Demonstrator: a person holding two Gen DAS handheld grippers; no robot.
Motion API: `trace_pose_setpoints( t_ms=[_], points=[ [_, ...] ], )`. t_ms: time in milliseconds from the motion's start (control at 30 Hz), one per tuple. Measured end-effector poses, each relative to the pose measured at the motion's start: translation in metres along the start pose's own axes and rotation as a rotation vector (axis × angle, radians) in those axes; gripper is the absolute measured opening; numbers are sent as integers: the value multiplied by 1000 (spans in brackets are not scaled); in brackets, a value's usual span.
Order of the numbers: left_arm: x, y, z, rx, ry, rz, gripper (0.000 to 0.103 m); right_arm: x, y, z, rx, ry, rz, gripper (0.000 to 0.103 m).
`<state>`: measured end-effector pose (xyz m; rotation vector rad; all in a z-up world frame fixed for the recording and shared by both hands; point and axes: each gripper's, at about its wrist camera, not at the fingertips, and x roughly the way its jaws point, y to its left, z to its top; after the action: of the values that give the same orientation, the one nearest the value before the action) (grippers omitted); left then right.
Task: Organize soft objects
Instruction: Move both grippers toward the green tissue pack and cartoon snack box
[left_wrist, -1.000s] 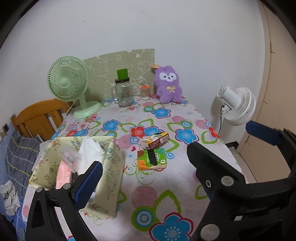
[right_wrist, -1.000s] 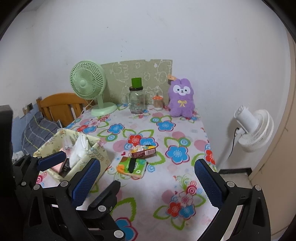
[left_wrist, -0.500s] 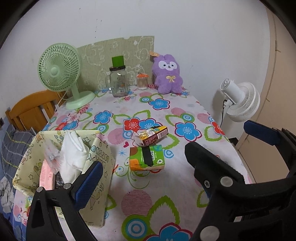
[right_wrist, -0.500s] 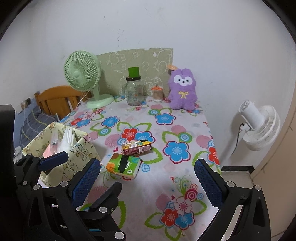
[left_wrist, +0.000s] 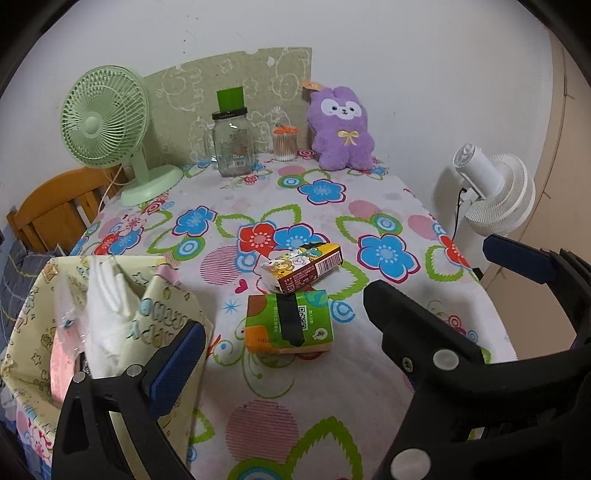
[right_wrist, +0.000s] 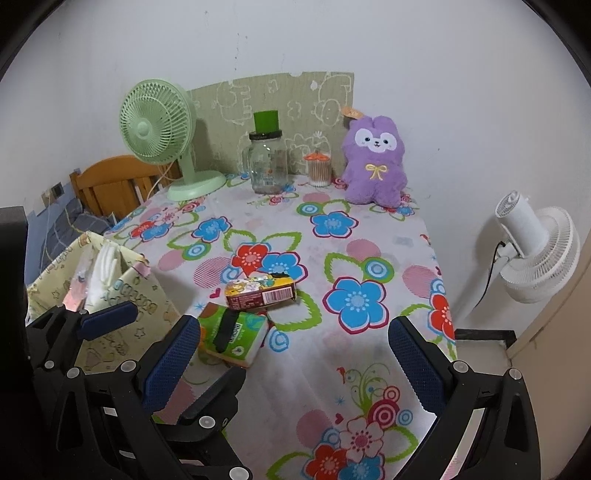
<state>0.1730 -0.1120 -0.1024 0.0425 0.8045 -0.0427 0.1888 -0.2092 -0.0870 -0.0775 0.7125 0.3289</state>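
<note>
A green tissue pack (left_wrist: 289, 320) lies mid-table, also in the right wrist view (right_wrist: 232, 338). A small cartoon-print box (left_wrist: 301, 266) lies just behind it (right_wrist: 260, 291). A purple plush rabbit (left_wrist: 341, 129) sits upright at the table's far edge (right_wrist: 375, 162). A yellow fabric basket (left_wrist: 40, 332) at the near left holds white and pink soft items (right_wrist: 103, 269). My left gripper (left_wrist: 280, 354) is open and empty above the near table, close in front of the tissue pack. My right gripper (right_wrist: 291, 362) is open and empty to its right.
A green desk fan (left_wrist: 110, 129), a glass jar with a green lid (left_wrist: 233, 144) and a cotton-swab pot (left_wrist: 285, 144) stand along the back. A white fan (left_wrist: 495, 192) stands beyond the table's right edge. A wooden chair (left_wrist: 55, 210) is at the left.
Both grippers have moved forward and lower toward the table. The tissue pack and box now appear nearer and larger. Nothing on the table moved.
</note>
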Motion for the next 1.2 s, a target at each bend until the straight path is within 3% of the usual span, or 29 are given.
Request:
trace_pose_setpoints(
  t_ms=[333,467,1000,1200],
  points=[
    [26,-6,3,42,13,19,102,35,-9,1,-7,40,21,103],
    [38,-3,4,3,73,-16,102,45,-11,0,-8,59,29,103],
    [66,3,1,31,113,11,100,79,-12,0,-20,111,39,103],
    [72,13,-1,-6,140,-23,100,87,-2,4,-38,108,45,103]
  ],
)
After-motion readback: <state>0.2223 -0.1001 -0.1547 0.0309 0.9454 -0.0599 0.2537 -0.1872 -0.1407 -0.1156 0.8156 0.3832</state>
